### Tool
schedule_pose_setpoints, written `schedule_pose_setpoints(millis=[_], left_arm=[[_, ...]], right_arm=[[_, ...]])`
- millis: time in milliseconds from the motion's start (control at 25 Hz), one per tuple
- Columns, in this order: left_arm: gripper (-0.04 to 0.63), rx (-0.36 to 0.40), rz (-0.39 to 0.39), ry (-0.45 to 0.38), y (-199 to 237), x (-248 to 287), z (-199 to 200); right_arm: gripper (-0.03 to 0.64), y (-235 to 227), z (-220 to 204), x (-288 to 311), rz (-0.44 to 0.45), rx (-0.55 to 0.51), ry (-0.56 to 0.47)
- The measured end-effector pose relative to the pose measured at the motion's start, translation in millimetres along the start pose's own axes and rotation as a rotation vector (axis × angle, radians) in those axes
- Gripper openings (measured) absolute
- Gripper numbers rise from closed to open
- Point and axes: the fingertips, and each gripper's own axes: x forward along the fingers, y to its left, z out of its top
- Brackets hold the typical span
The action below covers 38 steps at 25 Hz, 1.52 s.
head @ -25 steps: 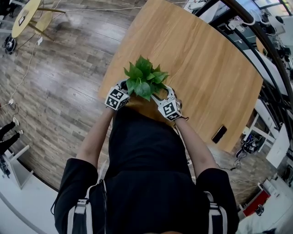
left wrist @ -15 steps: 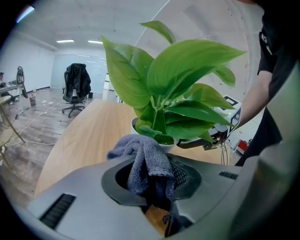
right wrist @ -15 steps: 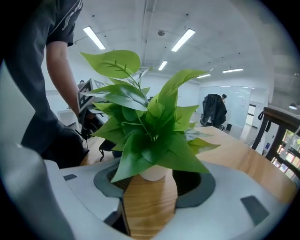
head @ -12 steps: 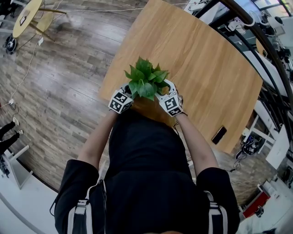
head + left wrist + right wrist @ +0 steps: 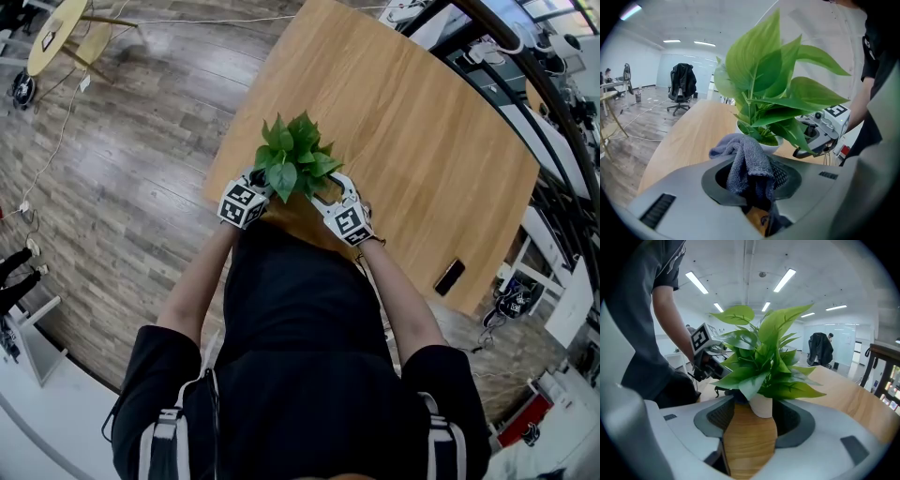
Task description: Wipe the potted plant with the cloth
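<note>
Head view, plant: the potted plant (image 5: 293, 157) stands on the wooden table (image 5: 403, 122), at the edge nearest the person (image 5: 300, 375).
Head view, left gripper: the left gripper (image 5: 249, 192) sits just beside the potted plant on its left, partly under the leaves (image 5: 281, 150).
Head view, right gripper: the right gripper (image 5: 335, 202) sits just beside the potted plant on its right, so the two flank it.
Head view, phone: a dark phone (image 5: 449, 275) lies well apart from the potted plant, to its right.
Left gripper view, jaws: pressed together on the grey cloth (image 5: 746, 161), which bunches up above them just in front of the white pot (image 5: 765, 145); contact between cloth and pot cannot be told.
Left gripper view, far side: the right gripper shows beyond the potted plant, under its lower leaves.
Right gripper view, jaws: spread, with the pot standing between them, close to one pad and clear of the other, so not clamped.
Risk, tipping: the pot looks light and top-heavy, and it stands at the table edge; a push from the cloth while the pot is unclamped could probably slide or topple it.
Risk, leaves: a stroke against the stem, or a jaw catching a leaf, could crease or tear it.
Risk, cloth: a hard drag may pull the bunched cloth free.
</note>
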Motion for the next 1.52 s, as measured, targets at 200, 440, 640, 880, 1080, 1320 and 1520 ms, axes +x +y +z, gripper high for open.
schedule_pose_setpoints(millis=[200, 440, 640, 880, 1080, 1320, 1520], left_arm=[[0.112, -0.004, 0.032, 0.002, 10.0, -2.1, 1.3], [0.112, 0.033, 0.015, 0.013, 7.0, 5.0, 4.4], [0.112, 0.04, -0.004, 0.013, -5.4, 2.7, 2.7], [0.112, 0.06, -0.036, 0.025, -14.9, 5.4, -8.4], [0.113, 0.039, -0.017, 0.01, -10.3, 4.4, -6.0], [0.112, 0.005, 0.009, -0.011, -0.9, 2.9, 3.1], [0.113, -0.029, 0.012, -0.017, 2.9, 2.7, 3.8]], right_arm=[[0.242, -14.7, -22.4, -2.7, -0.035, 0.058, 0.057], [0.243, -31.1, 1.2, 7.0, -0.039, -0.041, 0.03], [0.242, -34.0, 1.2, 11.5, -0.064, -0.012, 0.032], [0.242, -34.4, -0.3, 12.1, -0.065, -0.011, 0.032], [0.242, -22.8, -1.6, 5.1, -0.051, -0.029, 0.032], [0.242, 11.7, -9.7, -2.7, -0.011, -0.025, 0.013], [0.242, -12.4, -23.0, -0.6, -0.082, 0.065, 0.015]])
